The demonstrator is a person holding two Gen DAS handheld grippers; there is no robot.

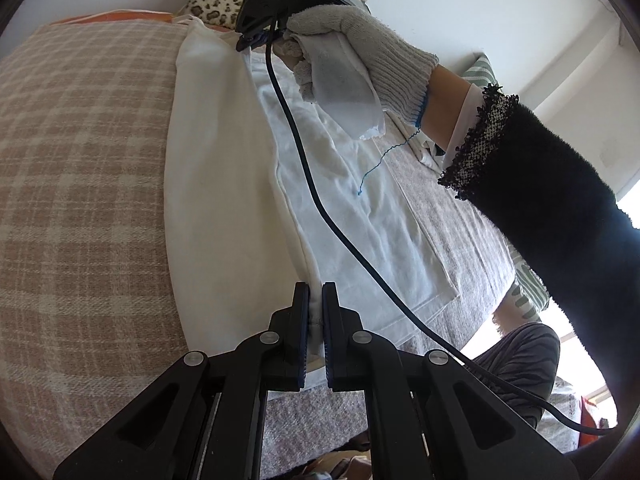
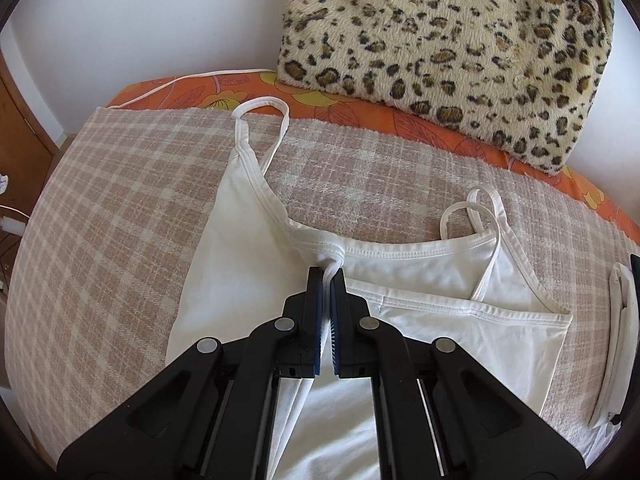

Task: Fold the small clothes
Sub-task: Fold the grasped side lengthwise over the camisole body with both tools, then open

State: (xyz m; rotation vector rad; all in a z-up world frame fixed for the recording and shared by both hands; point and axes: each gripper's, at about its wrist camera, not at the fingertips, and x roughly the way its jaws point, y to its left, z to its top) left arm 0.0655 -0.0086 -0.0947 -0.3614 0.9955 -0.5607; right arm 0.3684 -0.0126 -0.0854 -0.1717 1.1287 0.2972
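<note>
A white strappy top [image 2: 248, 272] lies on a beige checked blanket [image 2: 100, 208], its left half doubled toward the middle. My right gripper [image 2: 327, 276] is shut on the gathered neckline of the white top, with two thin straps [image 2: 262, 108] reaching up and right. In the left wrist view my left gripper [image 1: 316, 292] is shut on the folded edge of the same top [image 1: 224, 200] near its hem. A gloved hand [image 1: 360, 40] holds the other gripper over the far end of the garment.
A leopard-print cushion [image 2: 440, 48] rests on an orange floral sheet [image 2: 192, 92] at the back. A black cable [image 1: 320, 200] crosses the left wrist view. A dark fuzzy sleeve [image 1: 552, 208] fills the right side. A folded white item [image 2: 620, 344] lies at the right edge.
</note>
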